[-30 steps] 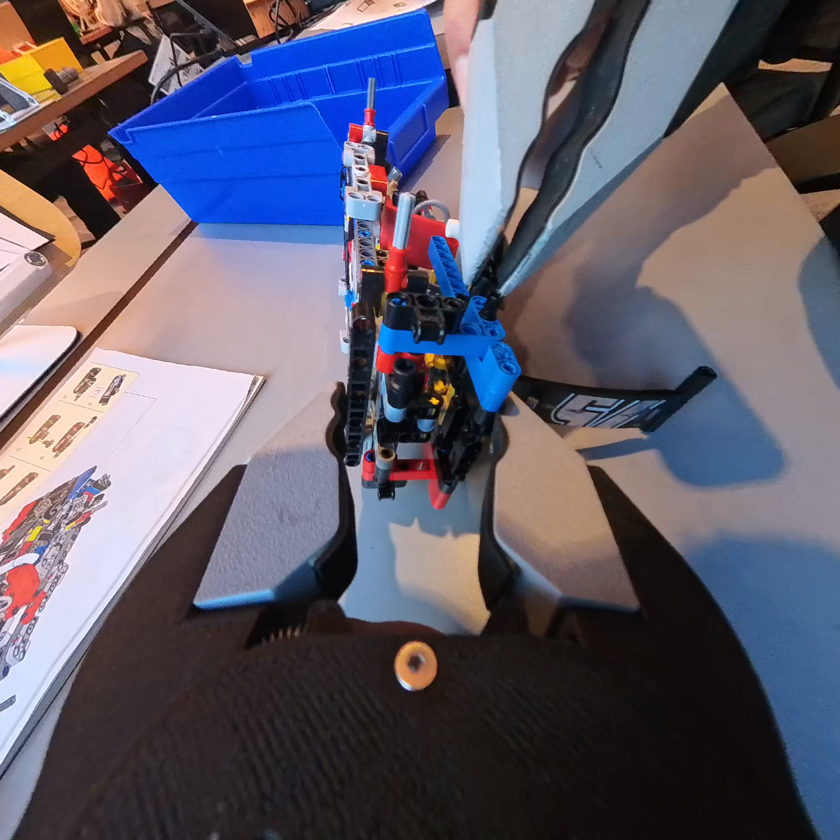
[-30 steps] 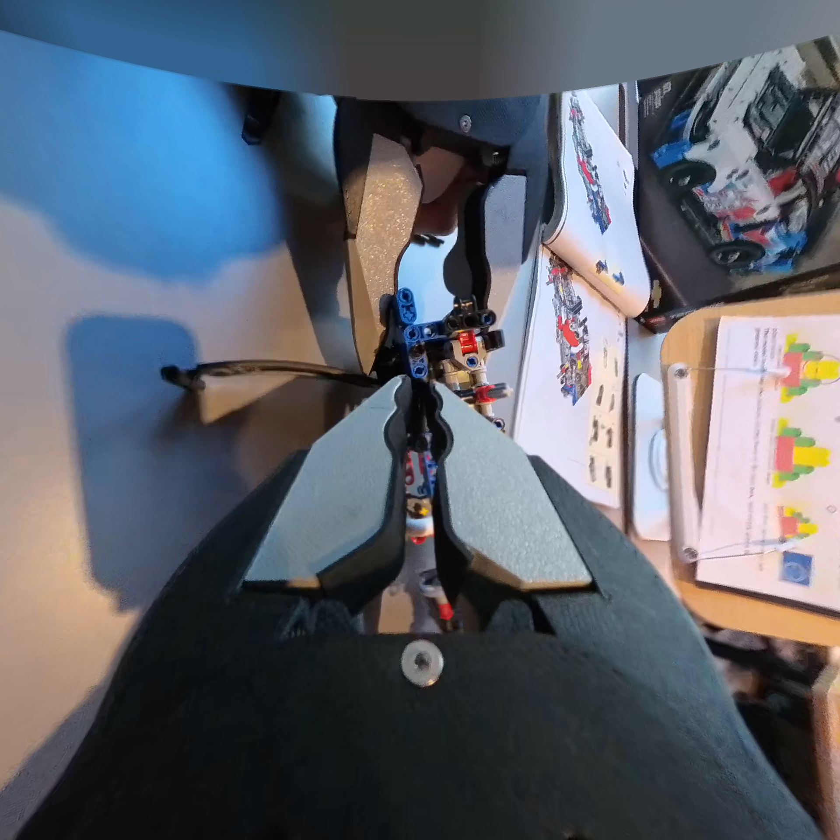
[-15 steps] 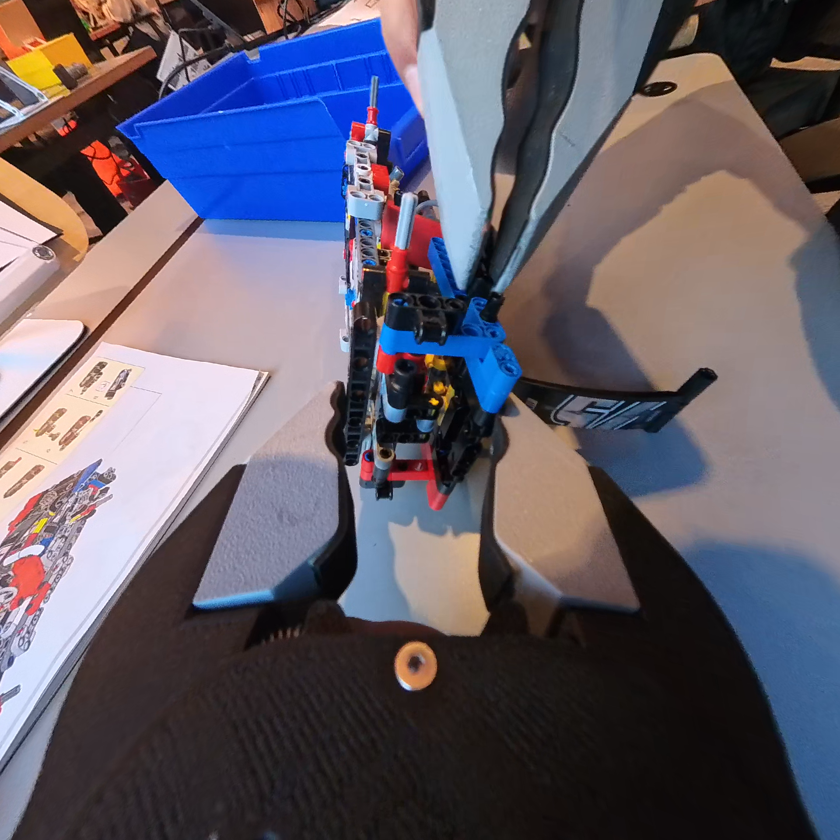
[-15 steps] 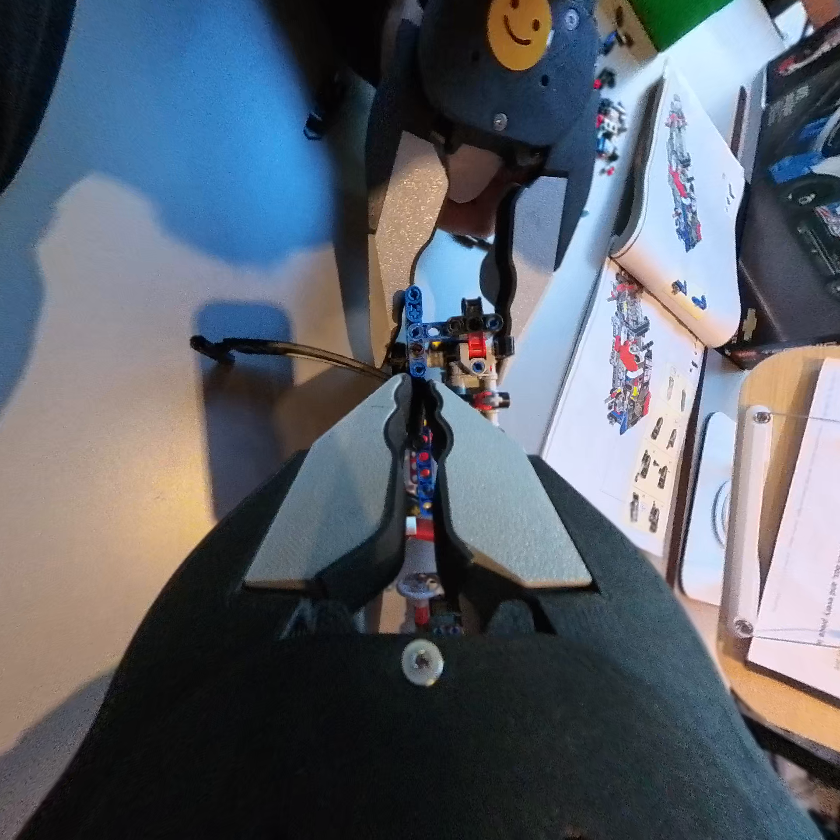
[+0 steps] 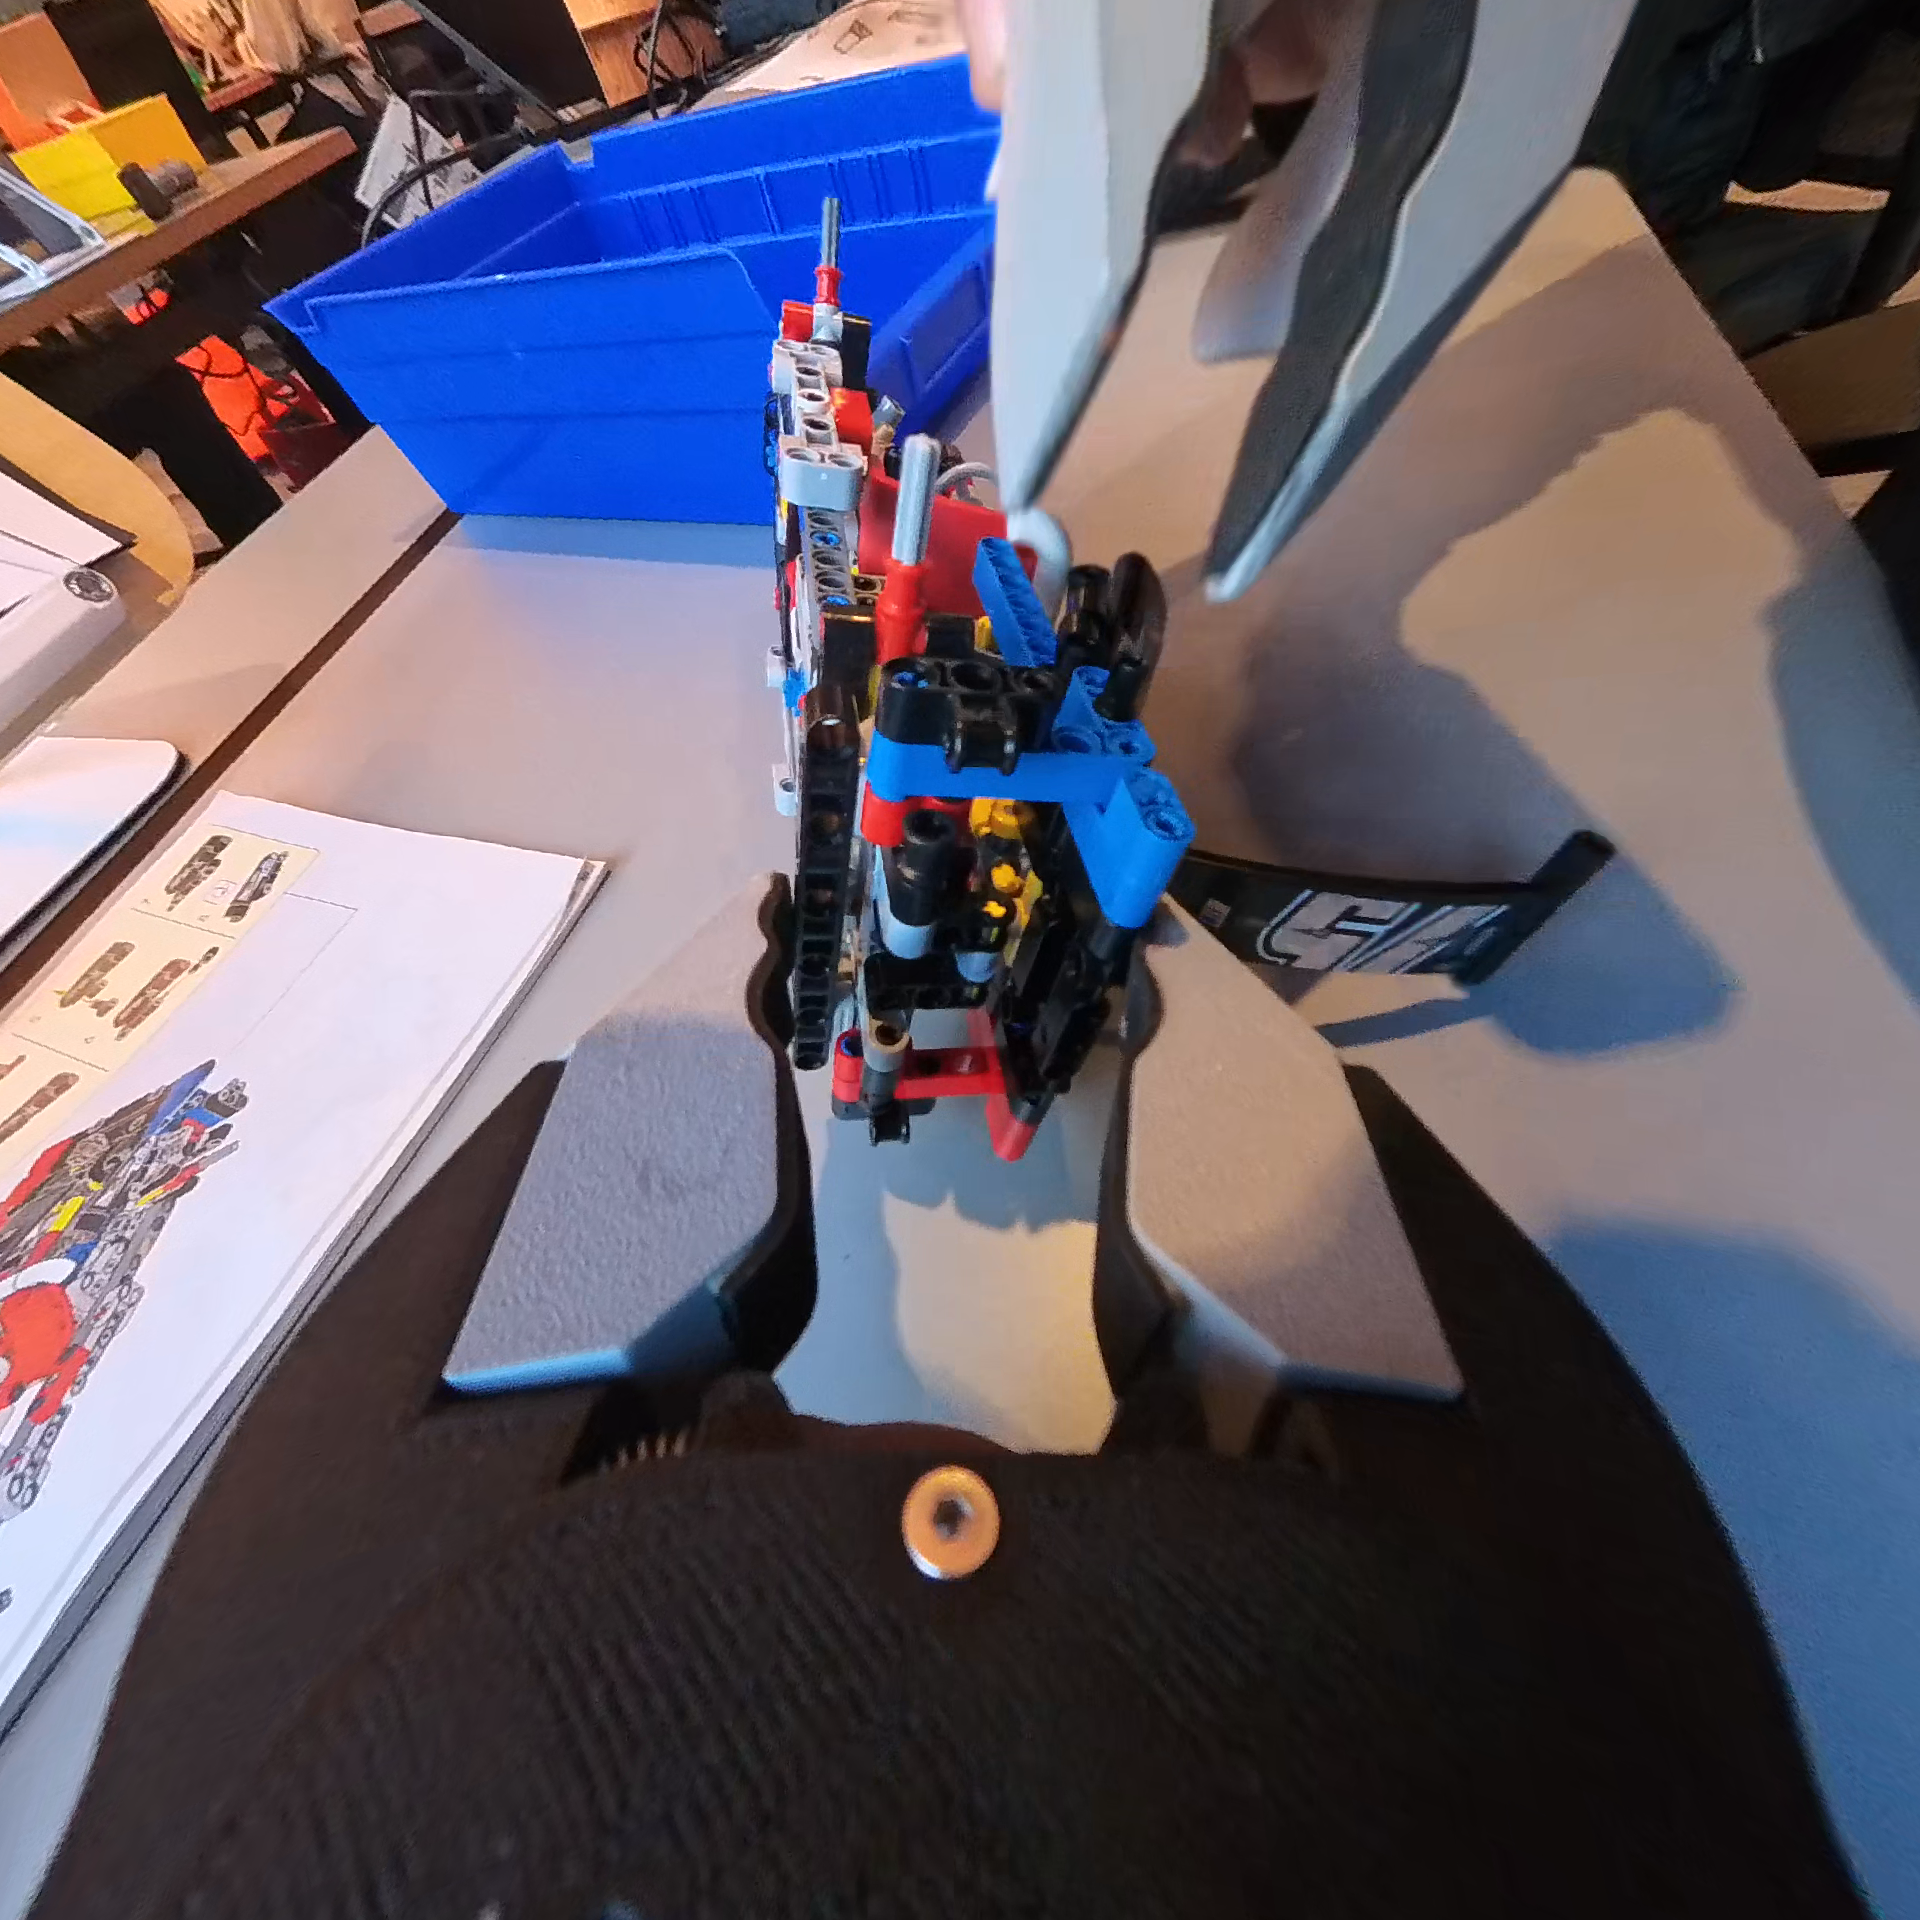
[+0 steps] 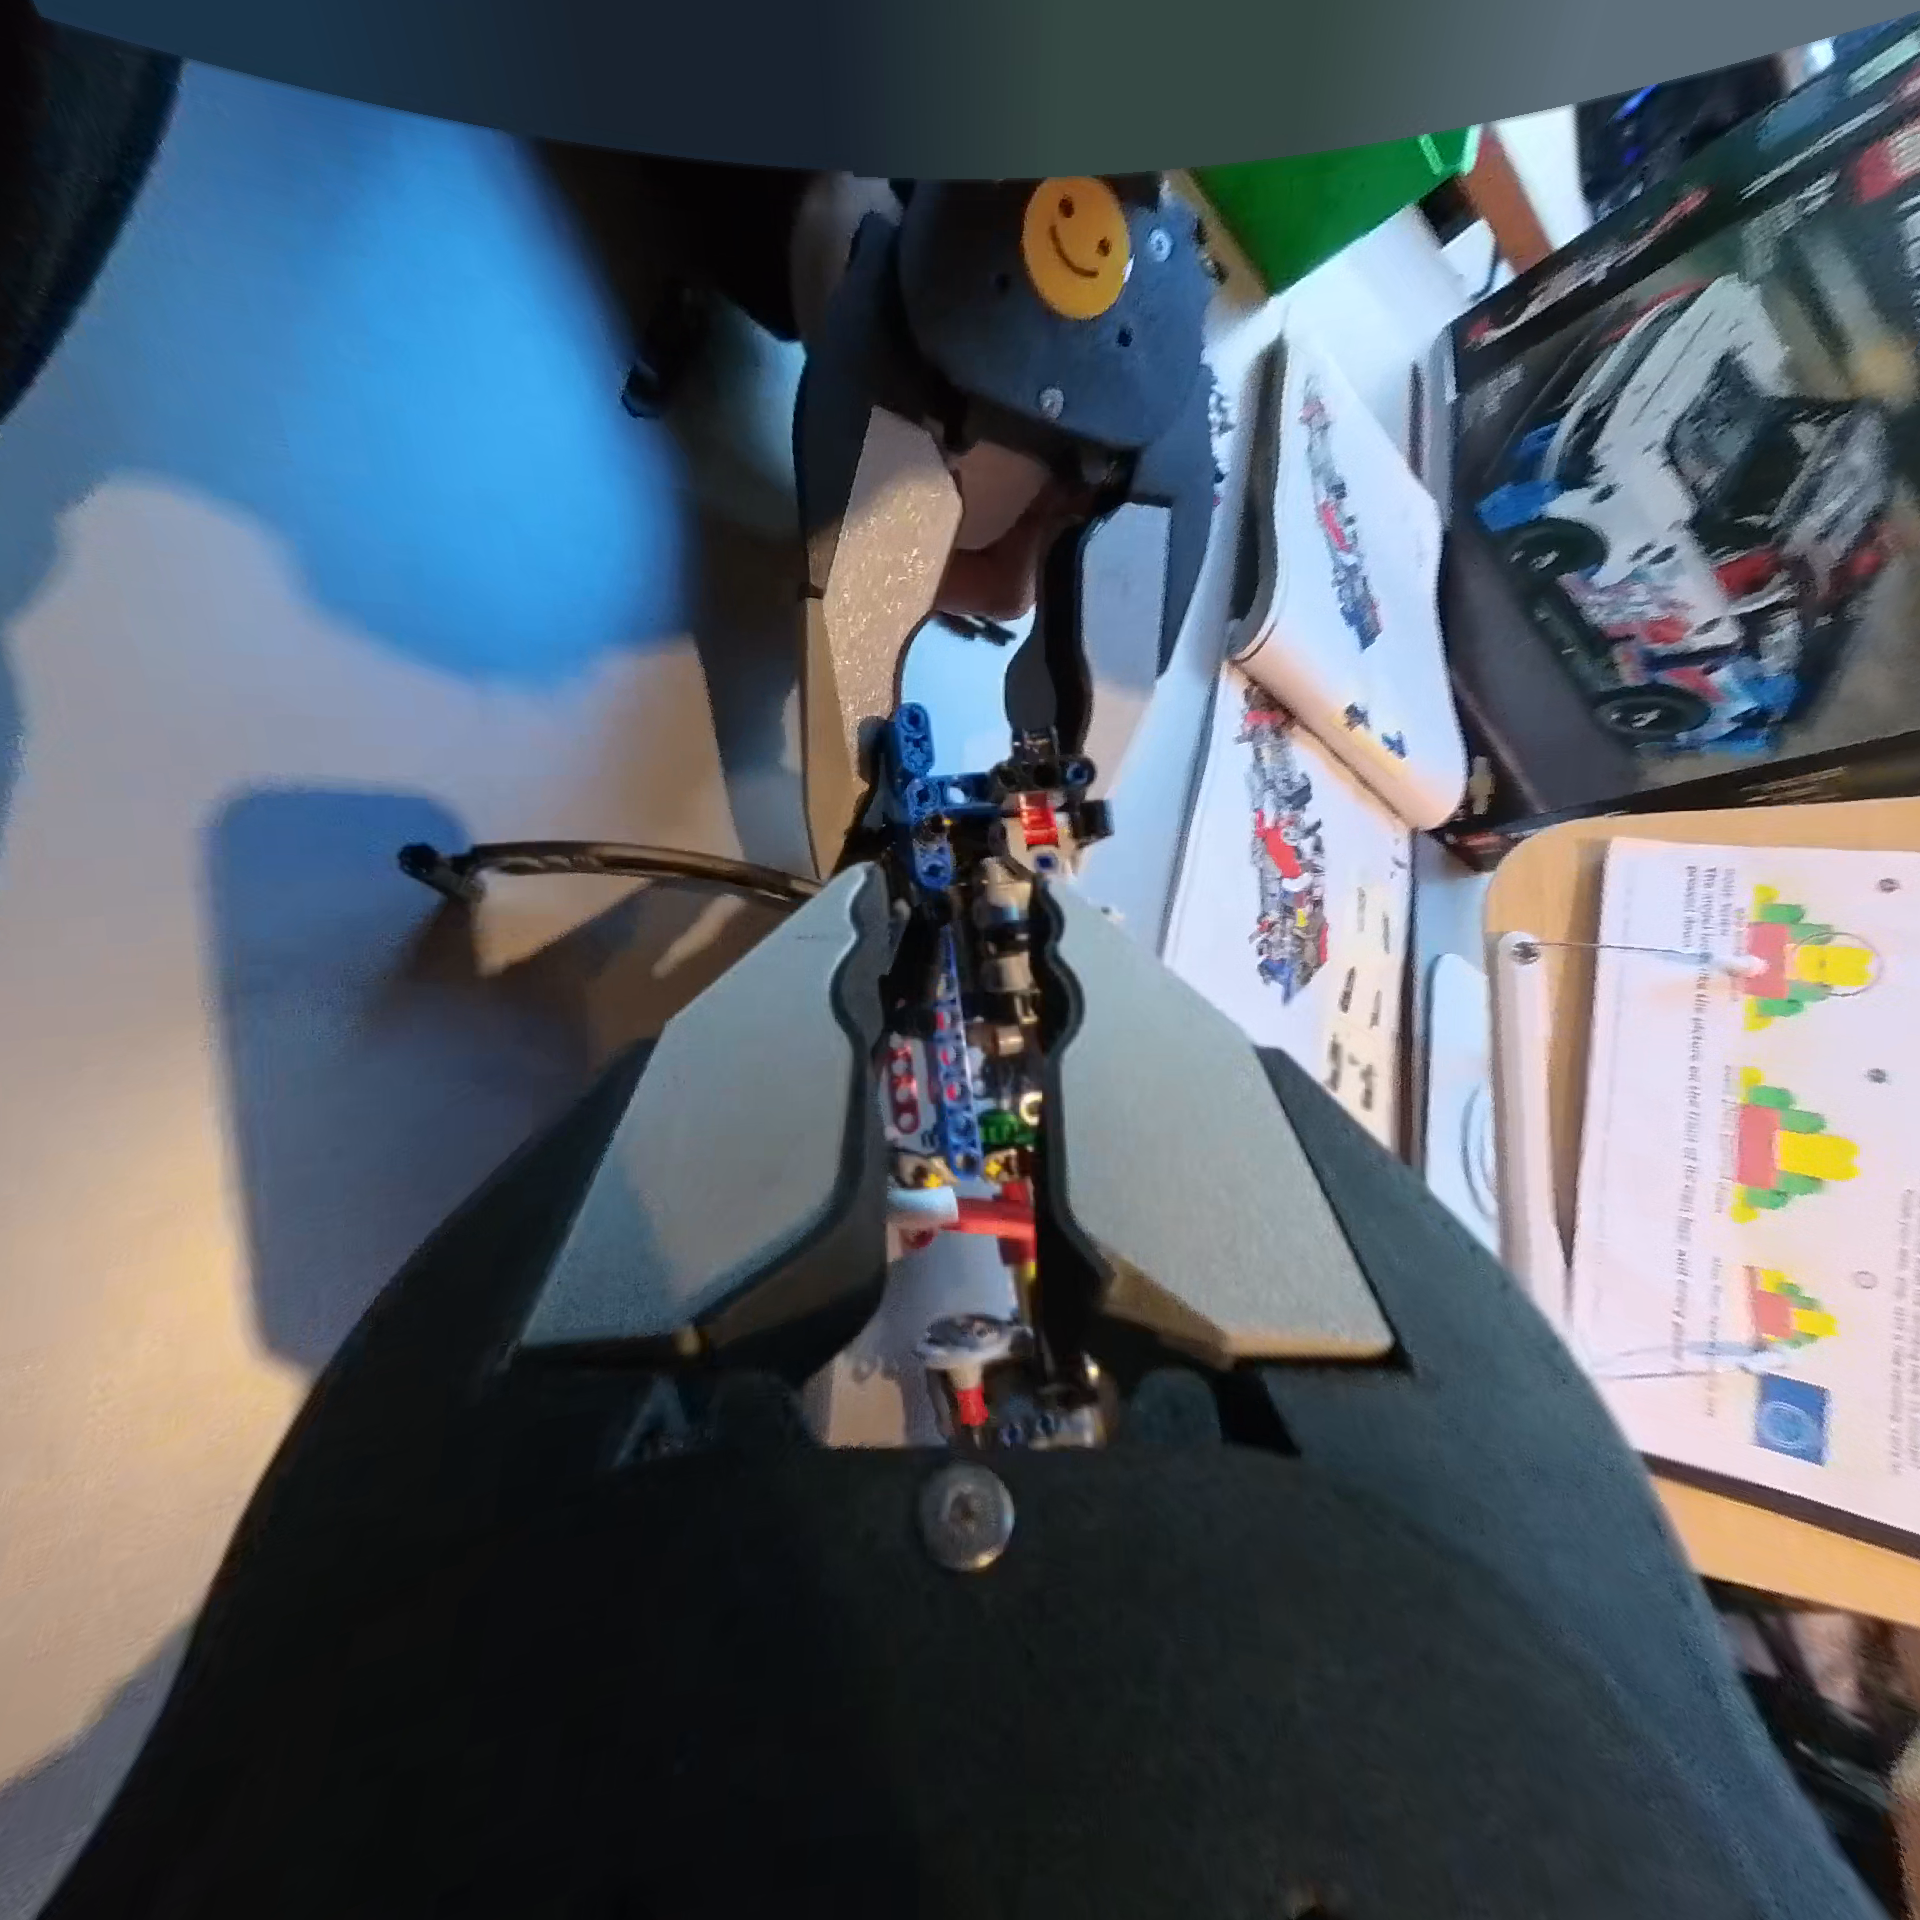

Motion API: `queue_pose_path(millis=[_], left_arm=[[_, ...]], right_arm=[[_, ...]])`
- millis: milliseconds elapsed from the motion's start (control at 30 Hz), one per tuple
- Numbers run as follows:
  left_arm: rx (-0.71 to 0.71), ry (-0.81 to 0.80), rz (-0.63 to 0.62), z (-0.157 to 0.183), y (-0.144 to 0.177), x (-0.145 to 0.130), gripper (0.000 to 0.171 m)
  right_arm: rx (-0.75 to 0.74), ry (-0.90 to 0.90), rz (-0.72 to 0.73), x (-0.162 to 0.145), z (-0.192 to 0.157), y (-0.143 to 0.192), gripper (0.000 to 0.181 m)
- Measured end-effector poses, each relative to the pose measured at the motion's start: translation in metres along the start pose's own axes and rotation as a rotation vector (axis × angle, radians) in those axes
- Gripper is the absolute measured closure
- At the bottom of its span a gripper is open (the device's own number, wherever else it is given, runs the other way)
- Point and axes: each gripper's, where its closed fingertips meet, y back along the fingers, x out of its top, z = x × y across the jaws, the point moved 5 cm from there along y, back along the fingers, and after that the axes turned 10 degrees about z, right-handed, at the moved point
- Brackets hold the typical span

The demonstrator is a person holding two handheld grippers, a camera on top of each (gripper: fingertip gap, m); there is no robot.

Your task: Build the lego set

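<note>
The lego model [image 5: 966, 831], a tall narrow frame of black, blue and red beams, stands on the grey table [image 5: 582, 665]. My left gripper [image 5: 961, 935] is shut on its near end. My right gripper [image 5: 1127, 540] hangs open just above the model's far right side, over a black curved part [image 5: 1127, 623] on the model. In the right wrist view the open right gripper [image 6: 961, 894] straddles the model [image 6: 961, 1049] from above, and the left gripper [image 6: 956, 769] holds the far end. A black curved panel [image 5: 1382, 925] with a sticker lies on the table to the right; it also shows in the right wrist view [image 6: 623, 862].
A blue bin [image 5: 582, 312] stands behind the model. An open instruction booklet [image 5: 260, 1039] lies to the left. In the right wrist view the set's box [image 6: 1683, 520], a wooden board [image 6: 1538, 904] with a printed sheet and a green bin [image 6: 1320, 208] lie beyond the booklet [image 6: 1288, 904]. The left gripper's tips are roughly 6 cm from the right gripper's.
My right gripper was shut on a thin black part at the model's right side; it has opened and lifted a little. The left gripper keeps hold of the model.
</note>
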Motion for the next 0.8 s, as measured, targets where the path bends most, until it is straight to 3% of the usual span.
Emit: queue_pose_path(millis=[67,200,367,533,800], left_arm=[[-0.001,-0.006,-0.001,0.000,0.000,0.000,0.112],[-0.003,-0.013,-0.002,0.000,0.001,-0.001,0.112],[-0.007,-0.014,0.000,0.000,0.000,-0.001,0.112],[-0.008,-0.009,0.000,0.000,0.000,-0.001,0.112],[-0.003,-0.008,-0.001,0.000,0.000,-0.001,0.112]], right_arm=[[-0.024,0.021,-0.050,-0.008,0.003,0.011,0.157],[-0.040,-0.105,-0.146,-0.032,-0.003,0.022,0.157],[-0.055,-0.183,-0.139,-0.031,-0.014,0.011,0.152],[-0.025,-0.251,-0.091,-0.029,-0.013,0.007,0.173],[-0.016,-0.306,-0.127,-0.027,-0.012,0.003,0.170]])
